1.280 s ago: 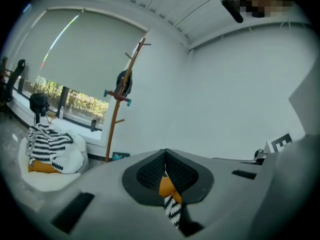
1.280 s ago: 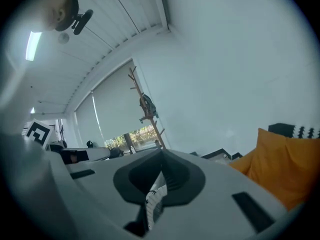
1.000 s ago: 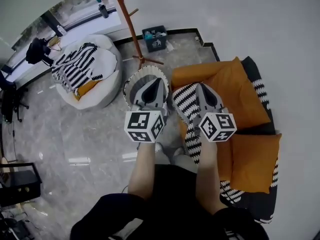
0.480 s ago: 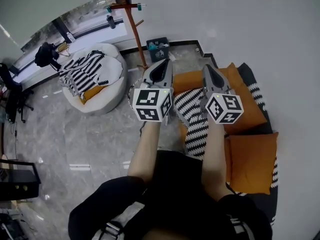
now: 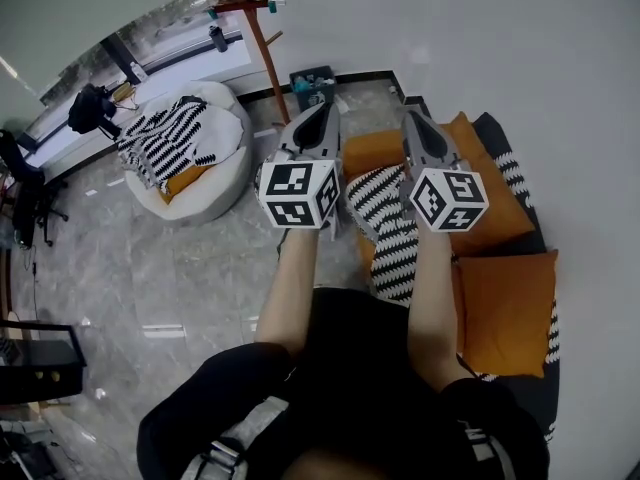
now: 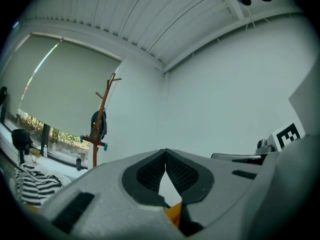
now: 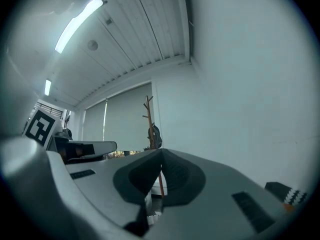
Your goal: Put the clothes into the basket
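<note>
A black-and-white striped garment point(image 5: 386, 220) lies on the orange sofa cushions point(image 5: 500, 303), under my right forearm. A second striped garment point(image 5: 163, 140) is draped over the white bean bag point(image 5: 222, 173) at the left. My left gripper point(image 5: 325, 110) and my right gripper point(image 5: 411, 118) are held up side by side, pointing roughly level at the white wall. Both are shut with nothing in them. In the left gripper view the left gripper point(image 6: 165, 151) has its pads together. The right gripper point(image 7: 161, 152) looks the same in the right gripper view. The basket is hidden behind my left gripper.
A wooden coat stand point(image 5: 256, 30) rises by the wall with a small dark bin point(image 5: 313, 86) at its foot. A black sofa edge point(image 5: 545, 388) runs along the right. Desks and a chair point(image 5: 22, 193) stand at the far left on the marble floor point(image 5: 150, 288).
Both grippers have risen from above the basket and sofa and now point level at the wall. The basket, seen a second ago, is covered by the left gripper.
</note>
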Motion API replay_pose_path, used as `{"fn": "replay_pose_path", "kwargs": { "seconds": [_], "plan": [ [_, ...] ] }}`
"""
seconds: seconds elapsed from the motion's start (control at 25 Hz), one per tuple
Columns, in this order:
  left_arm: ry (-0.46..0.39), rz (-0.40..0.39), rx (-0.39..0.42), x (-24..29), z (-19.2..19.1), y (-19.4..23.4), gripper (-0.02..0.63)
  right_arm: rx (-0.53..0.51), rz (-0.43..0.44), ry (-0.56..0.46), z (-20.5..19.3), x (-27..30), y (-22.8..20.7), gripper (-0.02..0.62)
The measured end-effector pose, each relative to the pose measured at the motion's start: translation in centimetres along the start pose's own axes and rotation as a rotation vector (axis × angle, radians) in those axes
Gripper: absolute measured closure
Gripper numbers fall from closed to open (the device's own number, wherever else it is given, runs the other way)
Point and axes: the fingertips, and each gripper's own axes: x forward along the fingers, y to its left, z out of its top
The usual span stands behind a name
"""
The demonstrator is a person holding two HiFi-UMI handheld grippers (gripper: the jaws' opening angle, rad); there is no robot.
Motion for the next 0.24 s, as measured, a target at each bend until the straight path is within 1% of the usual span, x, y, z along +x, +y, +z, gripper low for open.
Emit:
{"fn": "replay_pose_path", "kwargs": {
  "seconds": [0.24],
  "plan": [
    [-0.011, 0.006, -0.005, -0.34, -0.47, 0.06, 0.597, -0.016, 0.008, -0.005, -0.22, -0.09, 0.04, 0.583]
  ]
}}
